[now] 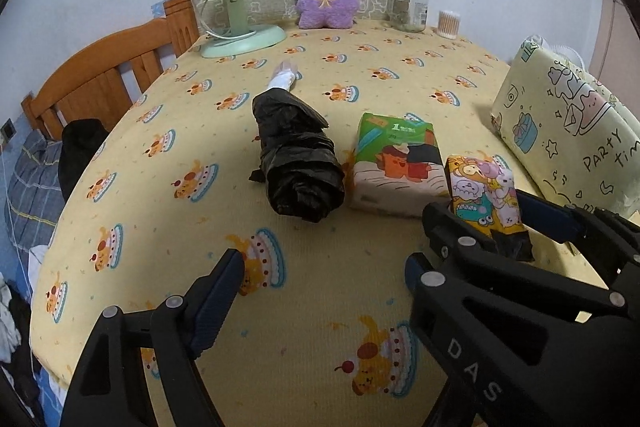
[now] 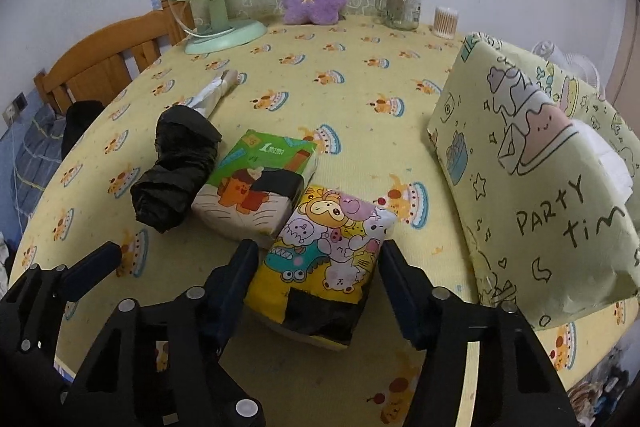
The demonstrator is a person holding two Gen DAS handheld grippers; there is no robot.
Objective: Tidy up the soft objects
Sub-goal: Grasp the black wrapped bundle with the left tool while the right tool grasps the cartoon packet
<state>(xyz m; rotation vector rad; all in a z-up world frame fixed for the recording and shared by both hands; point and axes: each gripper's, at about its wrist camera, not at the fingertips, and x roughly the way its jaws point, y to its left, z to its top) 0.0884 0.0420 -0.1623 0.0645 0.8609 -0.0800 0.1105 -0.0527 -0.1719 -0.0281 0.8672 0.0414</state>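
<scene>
The pillow [image 2: 532, 187] at the right carries hand-drawn black lettering, "PARTY" with "tim" after it, the rest running off the edge; the same words show on it from the left wrist view. The green tissue pack [image 2: 256, 187] has a white "1" followed by small characters too fine to read. The black arm of the left tongs [image 1: 320, 291] is marked "DAS" in pale letters. The jar [image 2: 402, 1] has a label, but it is too blurred to read.
</scene>
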